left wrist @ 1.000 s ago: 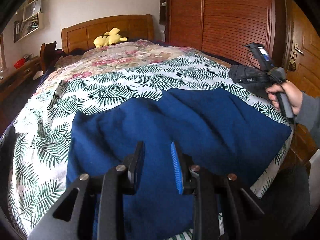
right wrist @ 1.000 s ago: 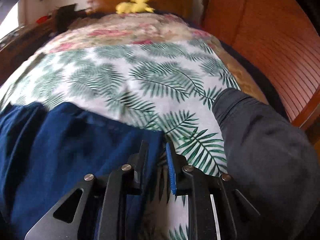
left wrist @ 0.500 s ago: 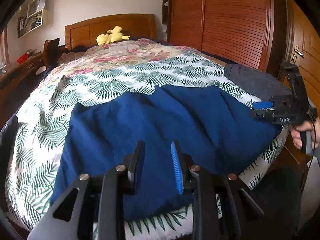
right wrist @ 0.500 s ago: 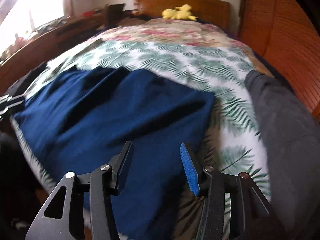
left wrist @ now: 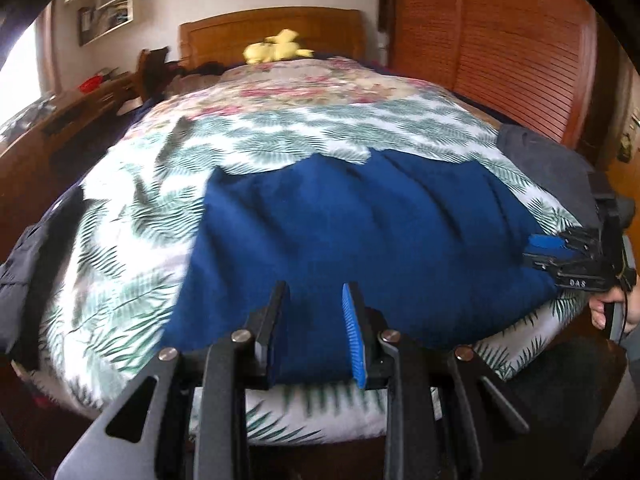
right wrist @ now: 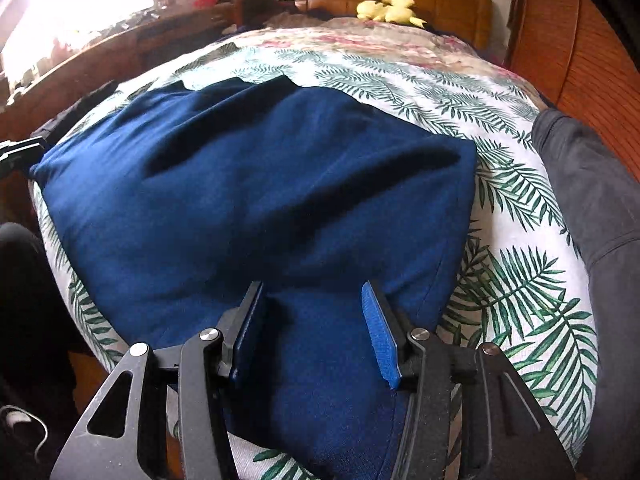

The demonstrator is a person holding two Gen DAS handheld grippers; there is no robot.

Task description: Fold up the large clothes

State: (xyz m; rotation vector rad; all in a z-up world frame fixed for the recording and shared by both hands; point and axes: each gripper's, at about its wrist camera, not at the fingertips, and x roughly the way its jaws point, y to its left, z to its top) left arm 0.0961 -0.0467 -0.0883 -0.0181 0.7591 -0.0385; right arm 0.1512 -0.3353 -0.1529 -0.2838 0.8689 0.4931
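Since the earlier frame, my right gripper (right wrist: 316,332) spread its fingers above the blue garment (right wrist: 256,184); left gripper (left wrist: 314,330) fingers slightly parted, empty; palm-print bed (left wrist: 132,216), headboard (left wrist: 272,28) at 12 o'clock.

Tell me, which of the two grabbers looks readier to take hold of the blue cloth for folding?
Probably the right gripper: its jaws have just been opening and now stand wide over the near edge of the blue garment. The left gripper hangs narrower over the opposite end.
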